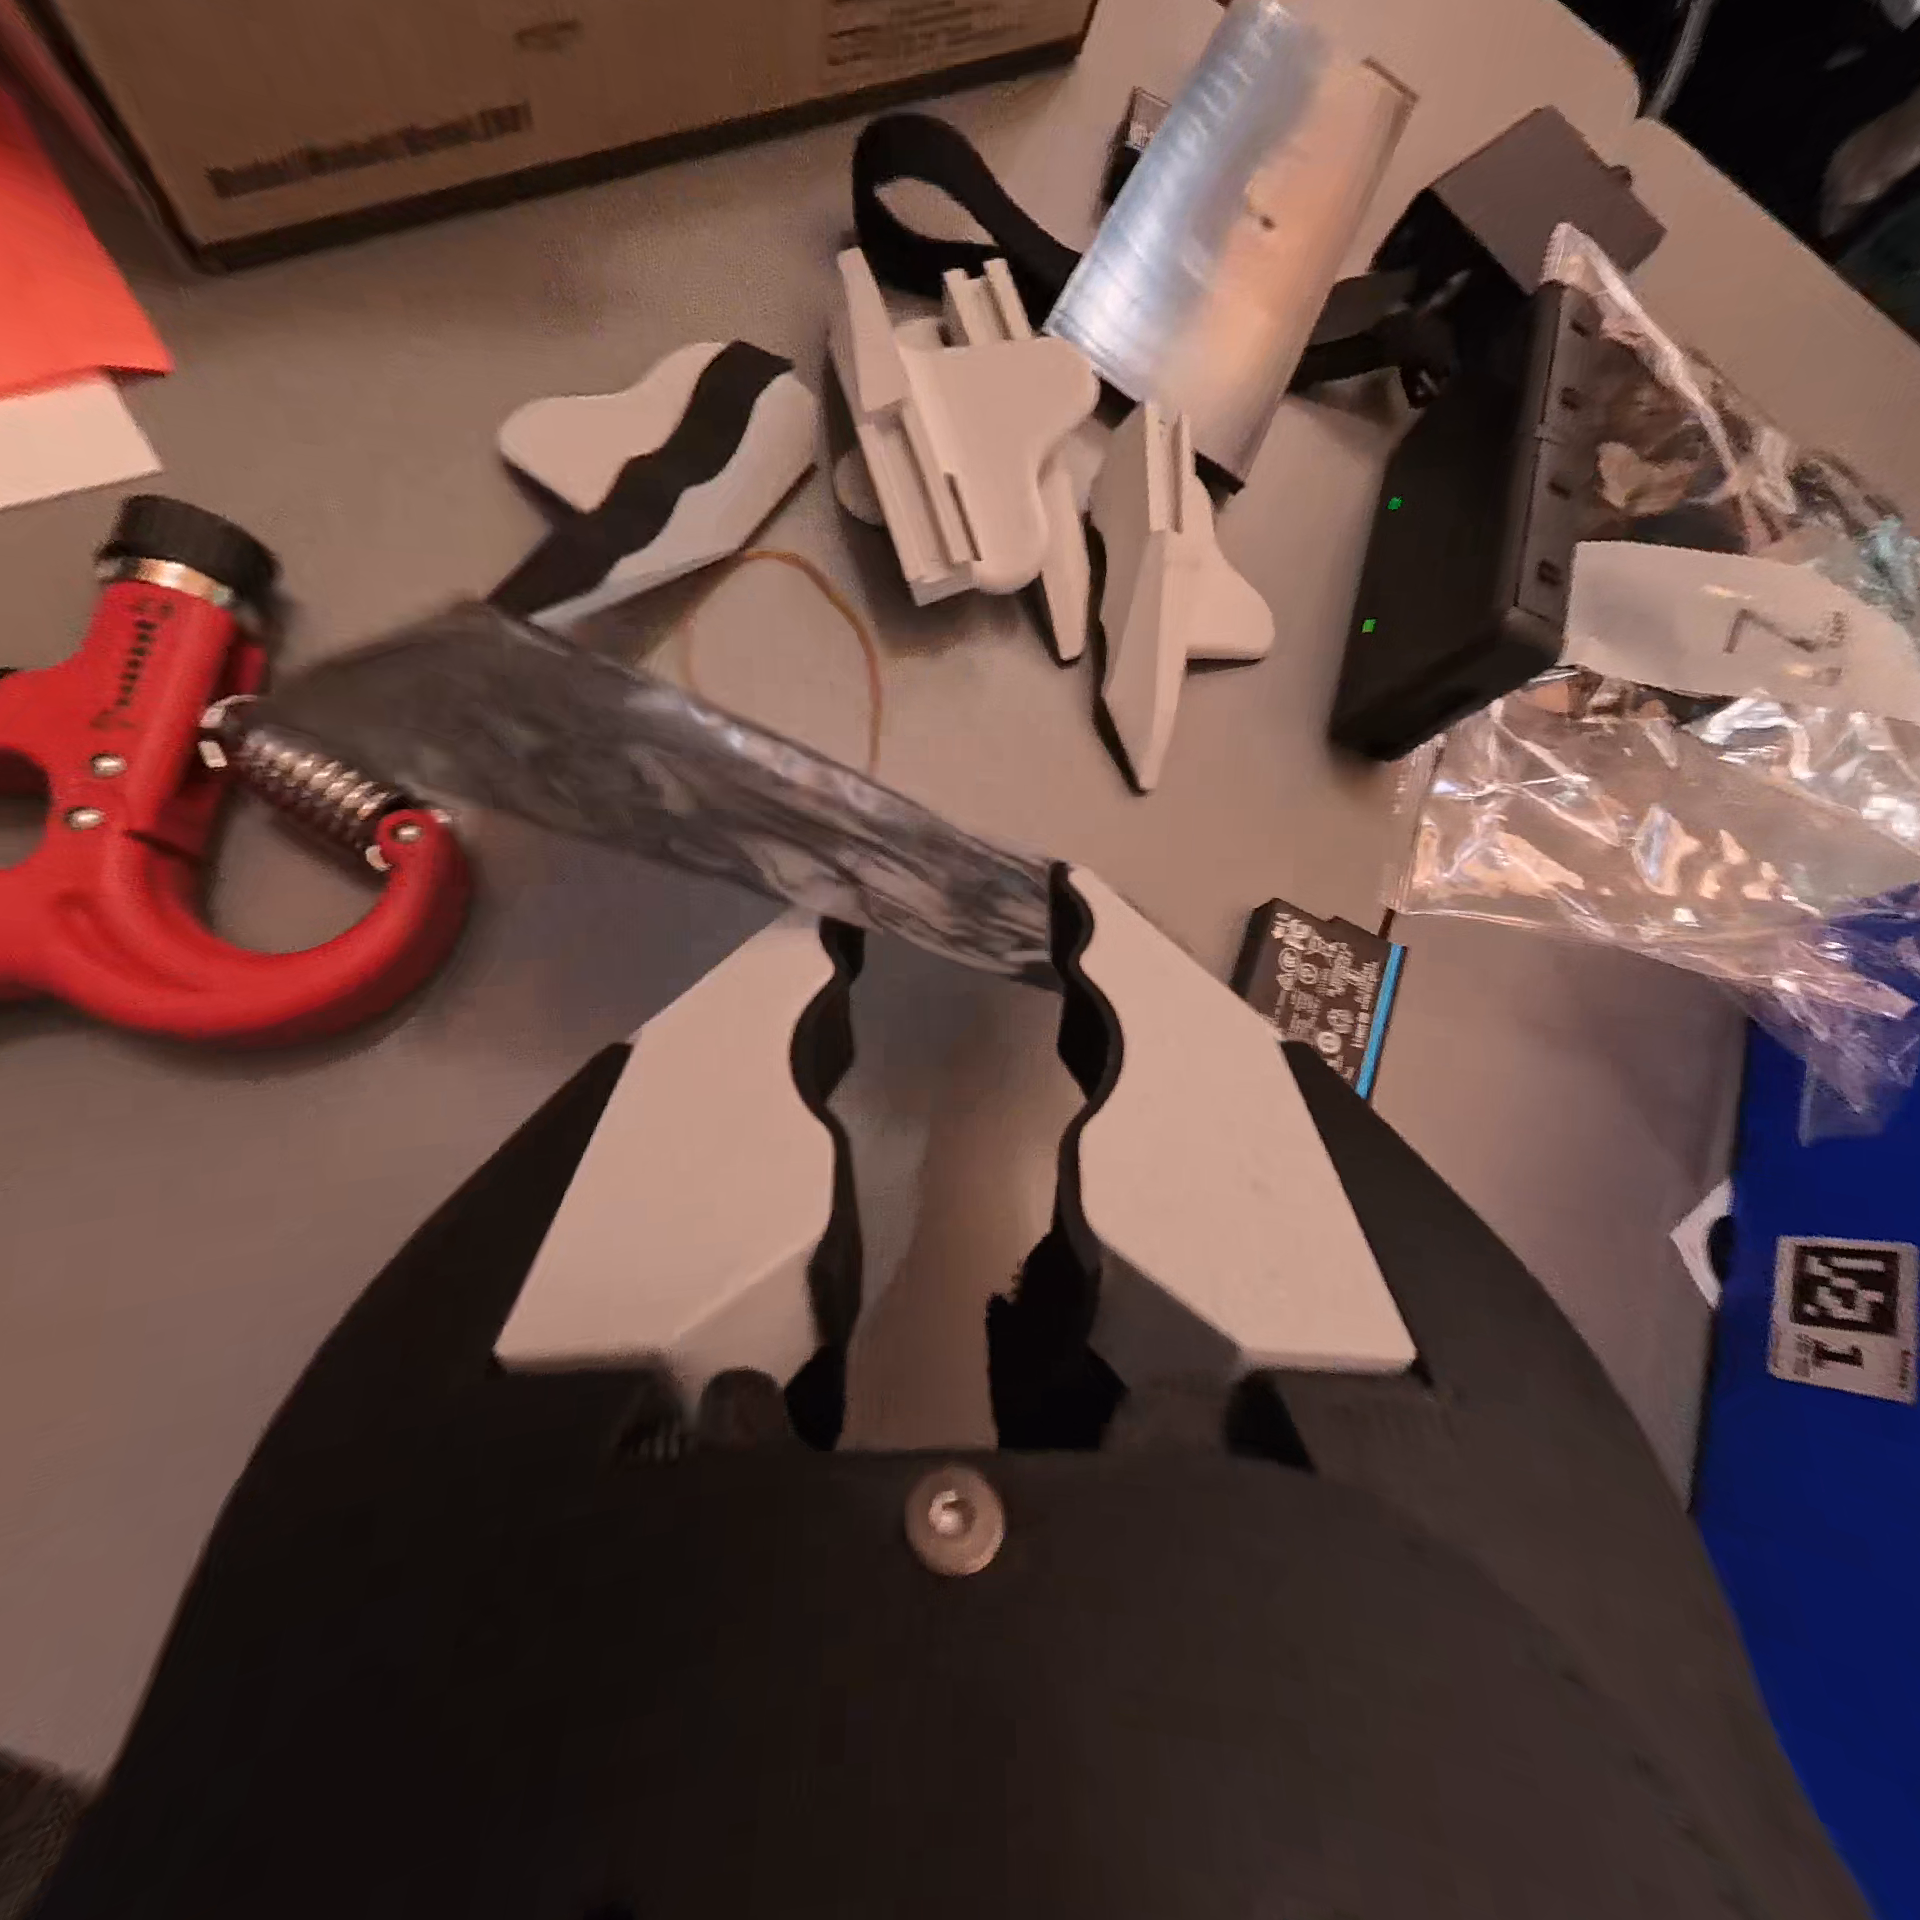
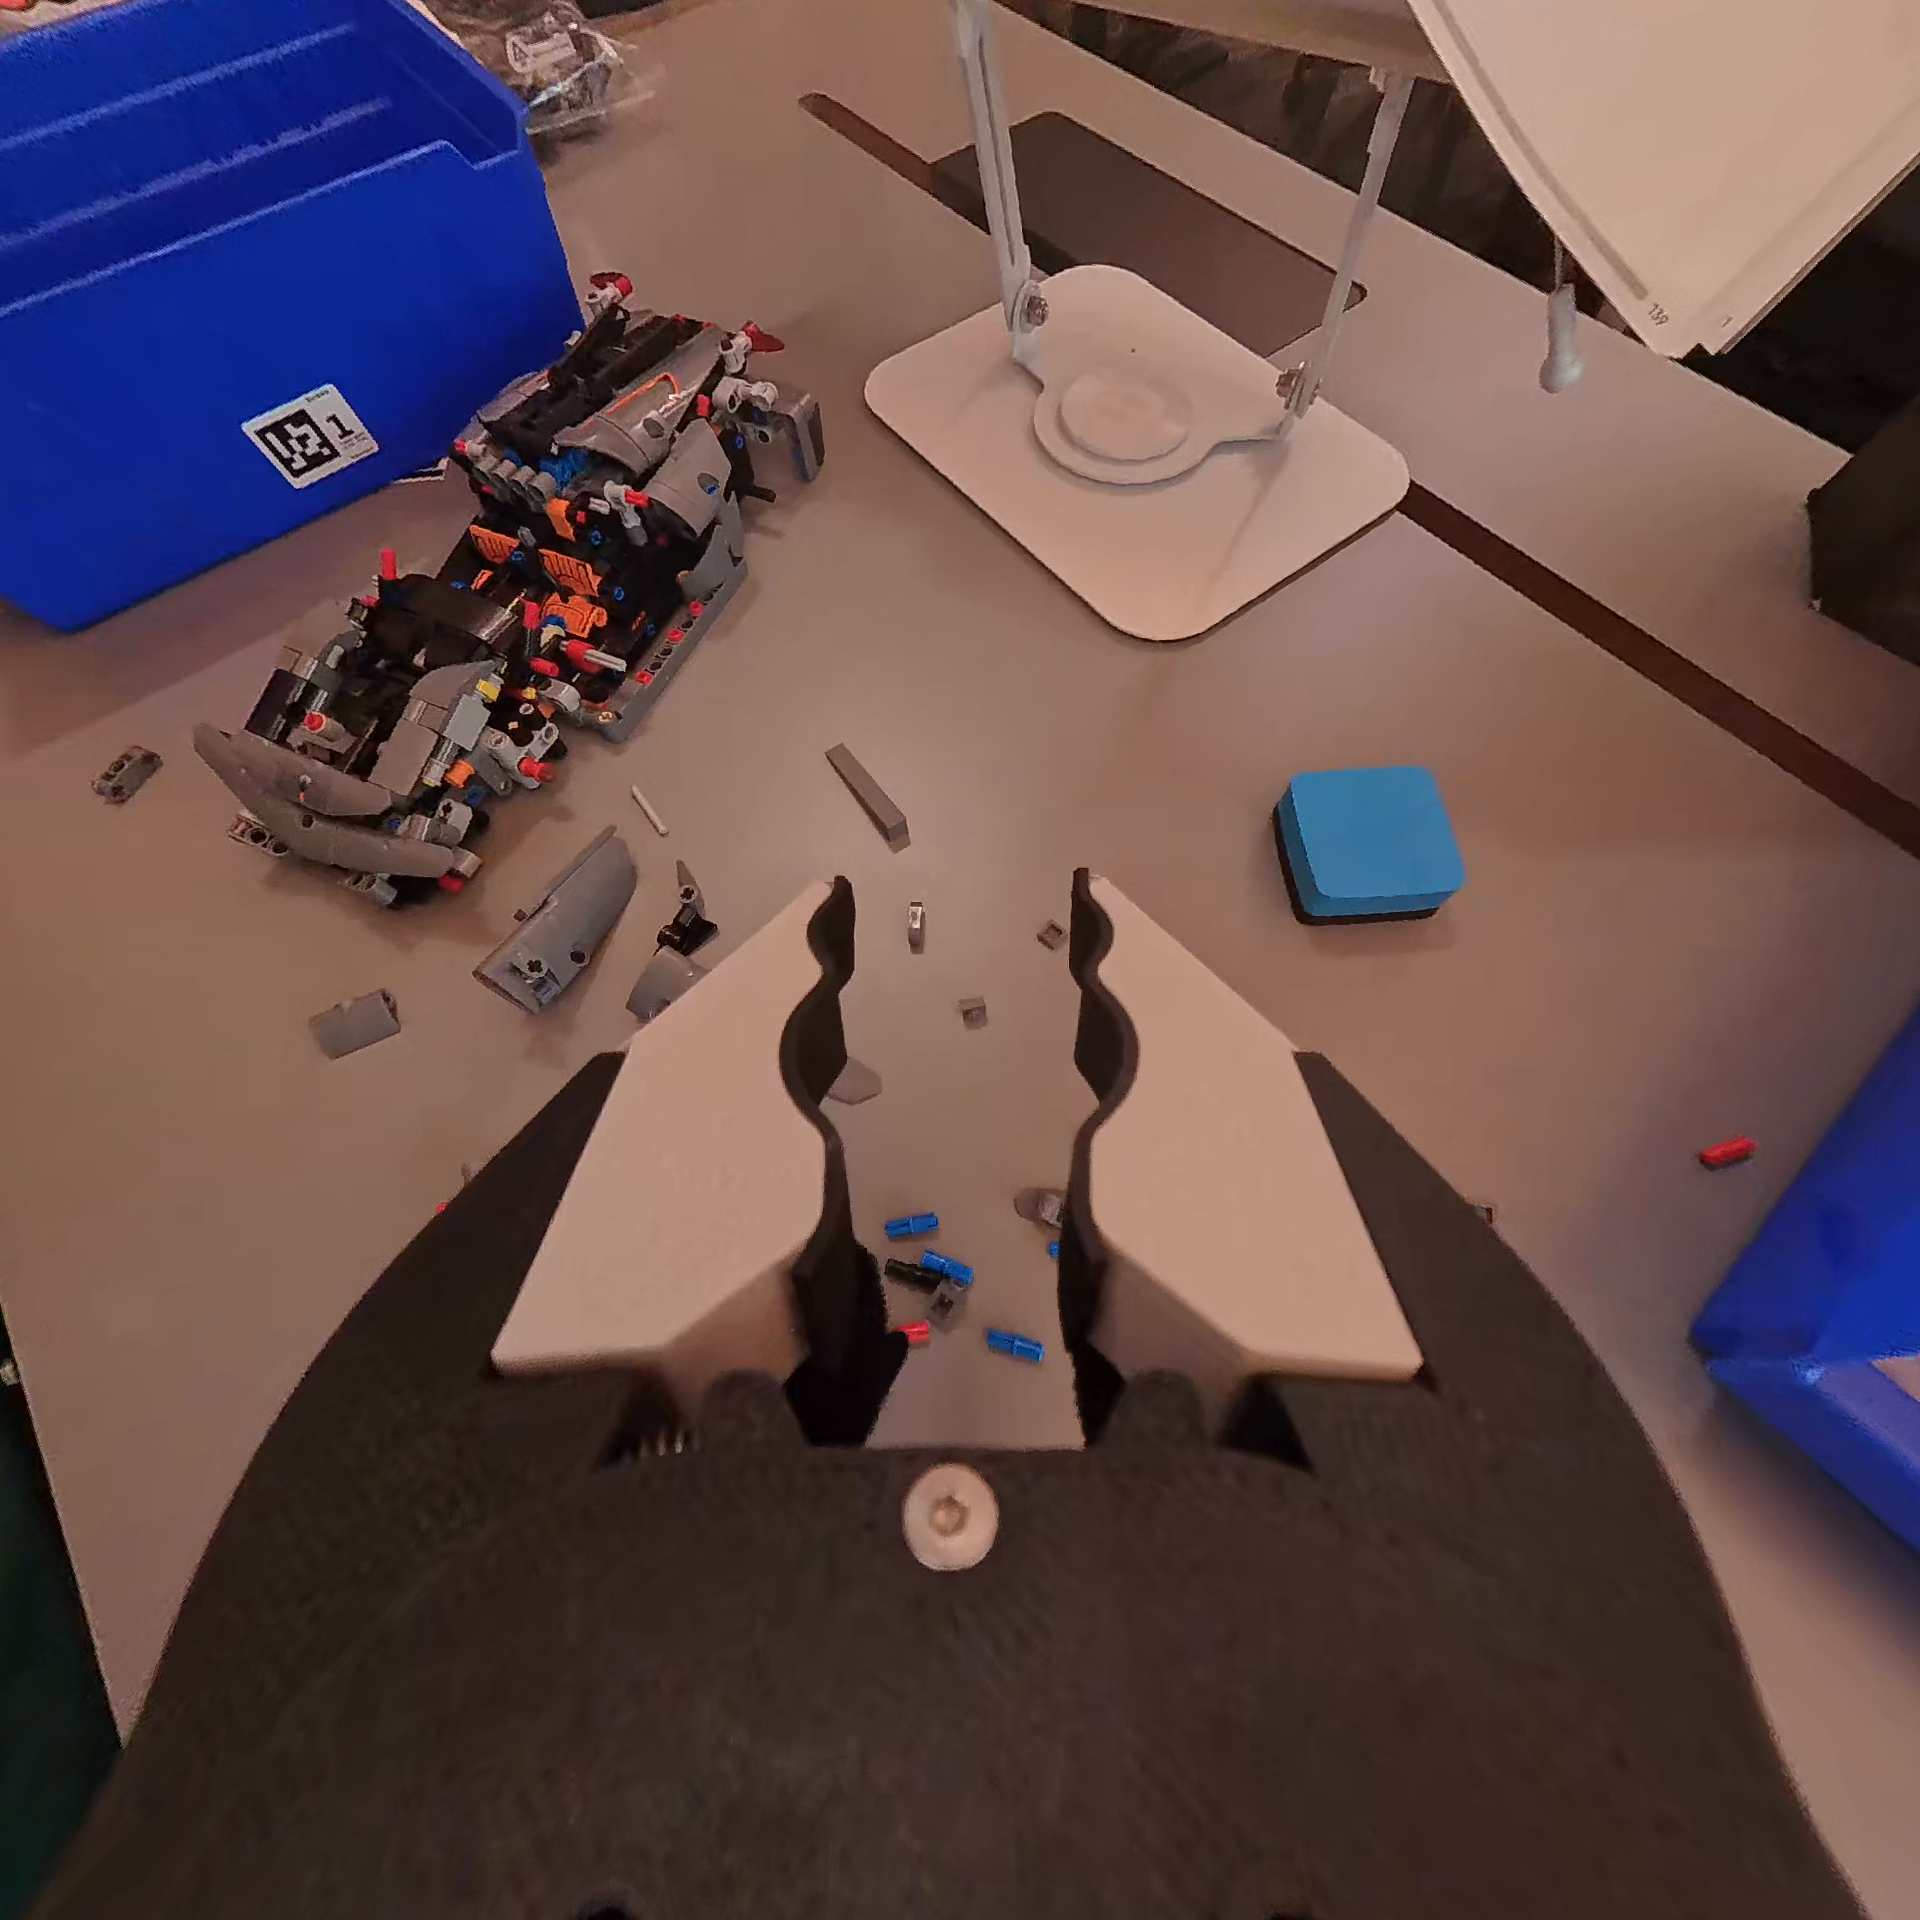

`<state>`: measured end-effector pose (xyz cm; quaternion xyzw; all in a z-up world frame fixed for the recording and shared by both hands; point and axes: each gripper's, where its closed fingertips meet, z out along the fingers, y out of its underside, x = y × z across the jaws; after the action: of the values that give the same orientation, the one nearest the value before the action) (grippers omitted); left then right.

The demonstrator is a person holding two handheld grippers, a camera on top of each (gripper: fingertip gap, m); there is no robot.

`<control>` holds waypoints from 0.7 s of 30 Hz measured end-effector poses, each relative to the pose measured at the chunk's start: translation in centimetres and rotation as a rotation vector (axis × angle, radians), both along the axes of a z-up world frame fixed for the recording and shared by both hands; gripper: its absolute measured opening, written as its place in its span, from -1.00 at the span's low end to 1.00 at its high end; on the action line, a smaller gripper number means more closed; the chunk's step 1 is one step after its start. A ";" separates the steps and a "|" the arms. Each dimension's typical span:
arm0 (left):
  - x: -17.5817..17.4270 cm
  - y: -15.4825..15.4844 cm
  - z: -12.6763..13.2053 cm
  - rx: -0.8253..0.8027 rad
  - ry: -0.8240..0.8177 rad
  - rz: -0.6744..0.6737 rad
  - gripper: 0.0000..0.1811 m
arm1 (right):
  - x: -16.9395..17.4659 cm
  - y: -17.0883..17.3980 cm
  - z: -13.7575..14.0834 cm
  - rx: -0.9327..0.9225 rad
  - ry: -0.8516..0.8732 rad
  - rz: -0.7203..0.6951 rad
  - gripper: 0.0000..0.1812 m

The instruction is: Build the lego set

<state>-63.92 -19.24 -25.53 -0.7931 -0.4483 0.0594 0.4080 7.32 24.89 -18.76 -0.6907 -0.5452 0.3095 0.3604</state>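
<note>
A partly built grey, black and orange lego car [image 2: 520, 613] lies on the table at the left of the right wrist view. Loose parts lie around it: a grey panel [image 2: 566, 925], a grey beam [image 2: 868, 795], and blue pins [image 2: 914, 1226]. My right gripper [image 2: 961, 894] is open and empty, hovering over the small loose parts. My left gripper [image 1: 951, 914] pinches the end of a dark, crinkled plastic bag [image 1: 623, 748] at its fingertips. The bag is blurred and stretches up and to the left, above the table.
Left wrist view: a red hand-grip tool [image 1: 156, 831], spare white gripper fingers [image 1: 966, 457], a black box [image 1: 1455, 561], clear bags [image 1: 1662, 810], a cardboard box [image 1: 520, 104]. Right wrist view: a blue bin [image 2: 208, 260], a white stand base [image 2: 1226, 520], a blue sponge [image 2: 1366, 842], another blue bin [image 2: 1829, 1340]. Spacing between my two grippers at the tips: around 85 cm. About 15 cm separates my right fingertips from the grey panel [image 2: 566, 925]. From the right gripper's tips to the grey beam [image 2: 868, 795] is close to 15 cm.
</note>
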 end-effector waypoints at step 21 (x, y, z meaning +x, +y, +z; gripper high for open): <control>52.4 37.2 16.2 -0.027 0.632 -1.360 -0.24 | 2.8 2.6 -1.0 0.079 0.230 -0.076 -0.66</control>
<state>-11.48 18.01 -9.31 -0.8453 0.2799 0.0245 0.4543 10.13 27.47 -19.80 -0.6561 -0.4855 0.3510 0.4589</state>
